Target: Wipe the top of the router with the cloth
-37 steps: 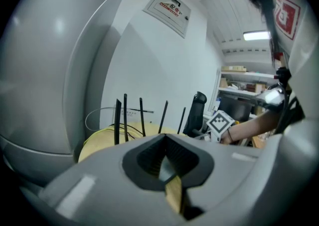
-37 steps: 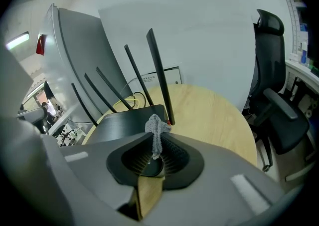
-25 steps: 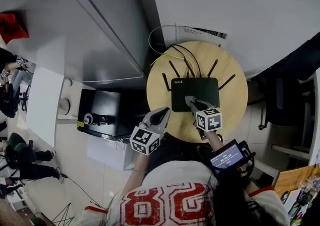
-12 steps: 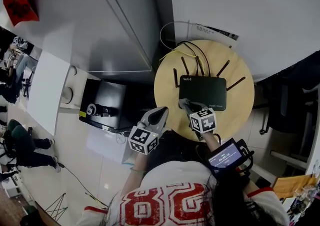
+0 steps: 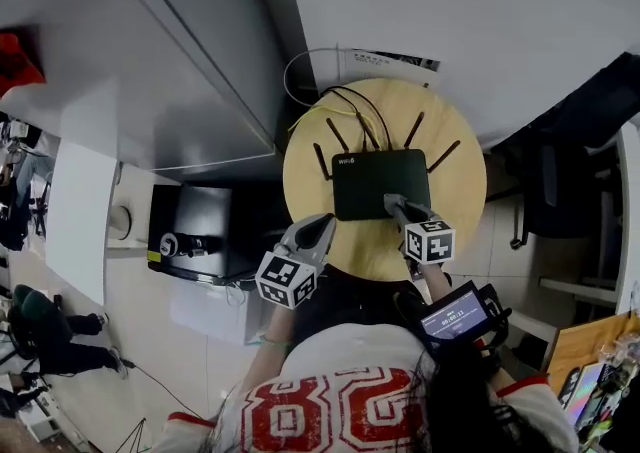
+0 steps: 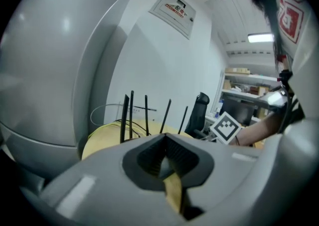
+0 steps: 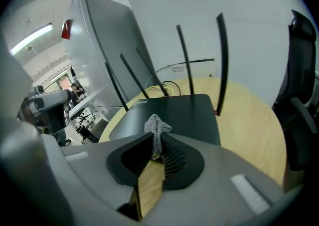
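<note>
A flat black router (image 5: 375, 181) (image 7: 167, 117) with several upright antennas lies on the round wooden table (image 5: 455, 196). My right gripper (image 5: 392, 204) (image 7: 158, 146) is shut on a small grey cloth (image 7: 157, 129), which presses on the router's near right part. My left gripper (image 5: 322, 228) (image 6: 167, 162) is shut with nothing in it and hovers at the table's near left edge, apart from the router. In the left gripper view the antennas (image 6: 125, 117) rise beyond its jaws.
Cables (image 5: 350, 101) run from the router's back toward the white wall. A grey cabinet (image 5: 150, 61) stands left of the table, a black box (image 5: 200, 231) on the floor below it. A dark chair (image 5: 590, 131) (image 7: 301, 115) is at the right.
My right gripper with the cloth has slid from the router's near left edge rightward to its near right part. The left gripper has kept its place by the table edge.
</note>
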`<state>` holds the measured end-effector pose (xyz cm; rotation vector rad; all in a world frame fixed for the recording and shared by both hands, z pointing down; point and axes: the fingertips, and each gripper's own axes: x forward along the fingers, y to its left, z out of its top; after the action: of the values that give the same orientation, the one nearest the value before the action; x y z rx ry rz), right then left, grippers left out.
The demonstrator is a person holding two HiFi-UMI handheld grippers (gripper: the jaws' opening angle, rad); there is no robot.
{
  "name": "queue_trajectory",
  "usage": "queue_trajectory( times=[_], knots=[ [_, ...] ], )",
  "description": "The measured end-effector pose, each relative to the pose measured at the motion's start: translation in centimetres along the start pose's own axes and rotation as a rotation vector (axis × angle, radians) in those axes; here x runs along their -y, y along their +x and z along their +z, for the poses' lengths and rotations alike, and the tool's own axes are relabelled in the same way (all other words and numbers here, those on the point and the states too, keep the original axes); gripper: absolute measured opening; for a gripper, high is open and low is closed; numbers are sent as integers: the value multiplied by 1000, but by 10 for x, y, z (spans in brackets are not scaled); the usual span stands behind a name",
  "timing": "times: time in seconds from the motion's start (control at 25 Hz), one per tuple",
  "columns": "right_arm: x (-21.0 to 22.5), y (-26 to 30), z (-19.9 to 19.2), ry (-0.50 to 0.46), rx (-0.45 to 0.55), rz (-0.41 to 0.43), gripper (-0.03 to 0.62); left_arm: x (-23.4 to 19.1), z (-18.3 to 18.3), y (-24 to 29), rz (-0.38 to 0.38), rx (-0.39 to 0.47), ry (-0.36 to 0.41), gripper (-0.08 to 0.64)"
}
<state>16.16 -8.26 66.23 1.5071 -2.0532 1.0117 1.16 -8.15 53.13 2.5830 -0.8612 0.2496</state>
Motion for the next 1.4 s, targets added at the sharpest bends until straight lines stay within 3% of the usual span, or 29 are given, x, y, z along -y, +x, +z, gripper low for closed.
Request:
queue_trajectory(
  times=[0.36,0.6,0.88,1.2,1.4],
  knots=[
    [68,-41,-13,111,46,-130,43,24,0,31,-74,-19,12,-5],
    [84,-51,2,131,92,-101,43,33,1,39,-82,-25,20,-5],
    [128,-36,27,-19,52,-99,43,23,1,29,-9,-23,9,-5],
    [137,-6,31,-225,-58,-52,43,12,6,16,76,0,-7,-5],
    [136,1,28,-236,-66,-36,43,15,6,15,85,2,-2,-5]
  ],
)
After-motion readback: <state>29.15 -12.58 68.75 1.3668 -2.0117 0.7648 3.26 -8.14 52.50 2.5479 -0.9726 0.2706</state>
